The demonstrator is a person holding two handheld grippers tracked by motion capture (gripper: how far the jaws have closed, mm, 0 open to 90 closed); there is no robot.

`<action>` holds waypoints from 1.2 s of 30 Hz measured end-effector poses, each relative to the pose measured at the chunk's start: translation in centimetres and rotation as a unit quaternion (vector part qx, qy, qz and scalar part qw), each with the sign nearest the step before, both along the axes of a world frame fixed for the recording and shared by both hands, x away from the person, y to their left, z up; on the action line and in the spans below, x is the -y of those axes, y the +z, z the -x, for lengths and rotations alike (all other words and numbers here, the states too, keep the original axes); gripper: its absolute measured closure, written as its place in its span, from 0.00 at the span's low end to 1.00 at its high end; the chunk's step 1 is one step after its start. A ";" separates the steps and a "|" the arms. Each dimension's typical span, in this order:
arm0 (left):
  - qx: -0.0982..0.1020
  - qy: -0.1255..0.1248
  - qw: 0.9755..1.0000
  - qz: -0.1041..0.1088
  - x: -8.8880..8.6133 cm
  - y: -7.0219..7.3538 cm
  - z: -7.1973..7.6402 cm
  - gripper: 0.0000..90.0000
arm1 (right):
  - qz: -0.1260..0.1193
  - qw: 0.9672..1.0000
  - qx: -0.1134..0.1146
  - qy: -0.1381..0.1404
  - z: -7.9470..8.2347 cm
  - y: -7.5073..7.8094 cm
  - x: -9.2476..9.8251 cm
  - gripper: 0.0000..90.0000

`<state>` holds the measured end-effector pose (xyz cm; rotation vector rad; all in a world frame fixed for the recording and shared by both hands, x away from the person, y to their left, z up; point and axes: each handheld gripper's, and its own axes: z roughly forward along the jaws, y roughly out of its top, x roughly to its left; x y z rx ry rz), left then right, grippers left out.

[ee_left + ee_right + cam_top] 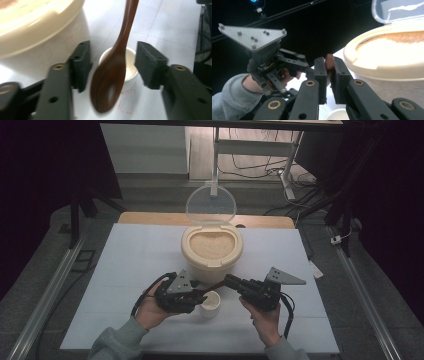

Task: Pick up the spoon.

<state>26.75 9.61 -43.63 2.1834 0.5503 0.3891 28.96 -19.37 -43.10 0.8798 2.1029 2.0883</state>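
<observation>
Nearest the desk's [125,265] front edge, a small white cup [210,301] stands between the two hands. The left gripper [113,67] has its jaws spread wide to either side of the cup, touching nothing. The right gripper [328,77] is clamped on the handle of a dark wooden spoon [112,75], whose bowl hangs over the cup. Behind, towards the far edge, sits a cream rice container [212,251], its clear lid [210,204] standing open. Bare white surface runs out to both side edges.
</observation>
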 end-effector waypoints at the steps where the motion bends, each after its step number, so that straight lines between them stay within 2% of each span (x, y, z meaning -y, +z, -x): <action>1: 0.000 0.008 1.000 0.007 -0.5 -0.1 0.2 0.42 | -0.004 1.000 0.001 -0.003 -0.1 0.1 0.4 0.93; 5: -0.006 0.038 0.999 0.030 -2.5 -0.7 0.7 0.34 | -0.008 1.000 0.004 -0.013 -0.2 0.4 1.1 0.93; 9: -0.009 0.068 0.997 0.035 -4.5 -1.7 1.1 0.31 | -0.011 1.000 0.013 -0.019 -0.3 0.8 1.7 0.93; 12: -0.020 0.086 0.995 0.036 -6.0 -2.6 1.3 0.30 | -0.014 0.999 0.019 -0.022 -0.3 1.1 2.1 0.93; 19: -0.039 0.133 0.989 0.043 -9.4 -4.7 1.9 0.28 | -0.023 0.999 0.022 -0.031 -0.5 1.4 3.1 0.93; 25: -0.055 0.158 0.985 0.045 -11.5 -5.9 2.0 0.26 | -0.024 0.999 0.025 -0.036 -0.6 1.7 3.5 0.92; 30: -0.063 0.184 0.980 0.052 -13.3 -6.5 2.1 0.26 | -0.024 0.999 0.028 -0.039 -0.6 1.9 3.7 0.93; 36: -0.067 0.190 0.978 0.052 -13.7 -6.8 2.1 0.25 | -0.026 0.998 0.033 -0.040 -0.5 2.1 3.8 0.93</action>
